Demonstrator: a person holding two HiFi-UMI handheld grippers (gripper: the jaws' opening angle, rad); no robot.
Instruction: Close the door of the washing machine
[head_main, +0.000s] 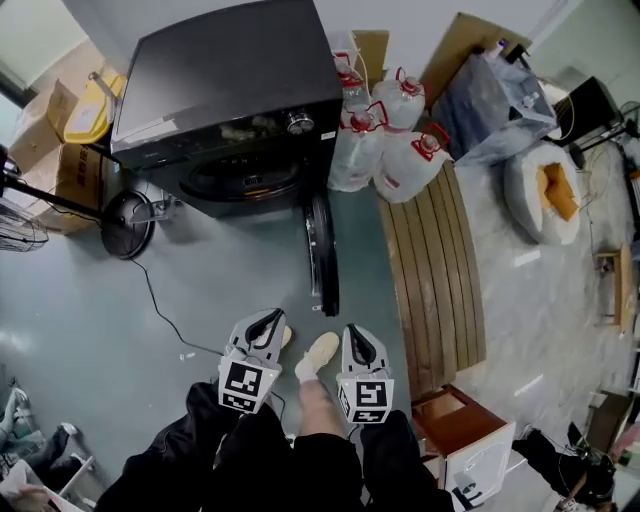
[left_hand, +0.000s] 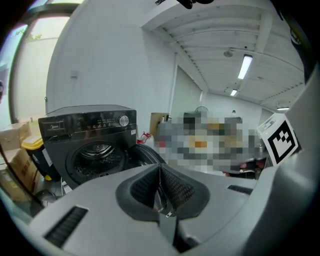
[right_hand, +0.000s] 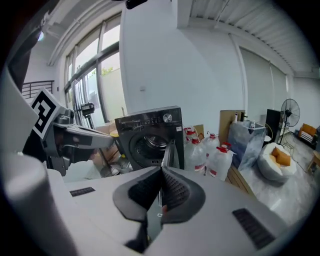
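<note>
The black washing machine (head_main: 230, 90) stands at the far side of the floor, its round drum opening (left_hand: 97, 155) uncovered. Its door (head_main: 322, 255) swings out toward me and shows edge-on; it also appears as the door (right_hand: 170, 152) in the right gripper view. My left gripper (head_main: 262, 325) and right gripper (head_main: 362, 345) hang side by side above my feet, well short of the door. Both are shut with nothing between the pads: left gripper (left_hand: 161, 185), right gripper (right_hand: 161, 187). The left gripper (right_hand: 70, 137) also shows in the right gripper view.
Several water jugs (head_main: 385, 135) stand right of the machine. A slatted wooden bench (head_main: 432, 270) runs along the right, with a wooden box (head_main: 450, 415) at its near end. A floor fan (head_main: 128, 222) and cardboard boxes (head_main: 50, 140) sit left, with a cable across the floor.
</note>
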